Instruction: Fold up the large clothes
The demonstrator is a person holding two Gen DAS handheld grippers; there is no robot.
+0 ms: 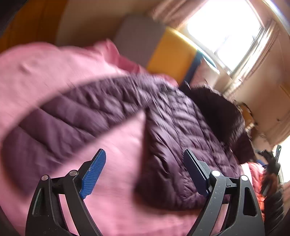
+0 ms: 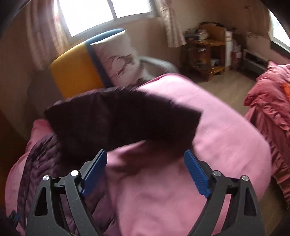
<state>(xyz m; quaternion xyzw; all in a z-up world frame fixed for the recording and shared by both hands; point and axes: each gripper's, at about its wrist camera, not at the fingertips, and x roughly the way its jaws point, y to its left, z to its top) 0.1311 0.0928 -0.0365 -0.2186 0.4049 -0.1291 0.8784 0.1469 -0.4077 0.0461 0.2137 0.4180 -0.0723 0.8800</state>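
A dark purple quilted puffer jacket (image 1: pixel 181 130) lies on a bed with a pink cover (image 1: pixel 45 76). One sleeve stretches out to the left in the left wrist view, and a dark furry hood (image 1: pixel 217 109) lies at the right. My left gripper (image 1: pixel 145 154) hovers open above the cover beside the jacket body, nothing between its blue pads. In the right wrist view the dark jacket (image 2: pixel 123 119) lies blurred just beyond my right gripper (image 2: pixel 145 154), which is open and empty over the pink cover (image 2: pixel 217 127).
A yellow and blue headboard (image 2: pixel 76 72) and a patterned pillow (image 2: pixel 119 59) stand at the bed's far end under a bright window (image 2: pixel 107 12). A red-pink garment (image 2: pixel 270 109) lies at the right. A wooden shelf unit (image 2: pixel 204 49) stands on the floor beyond.
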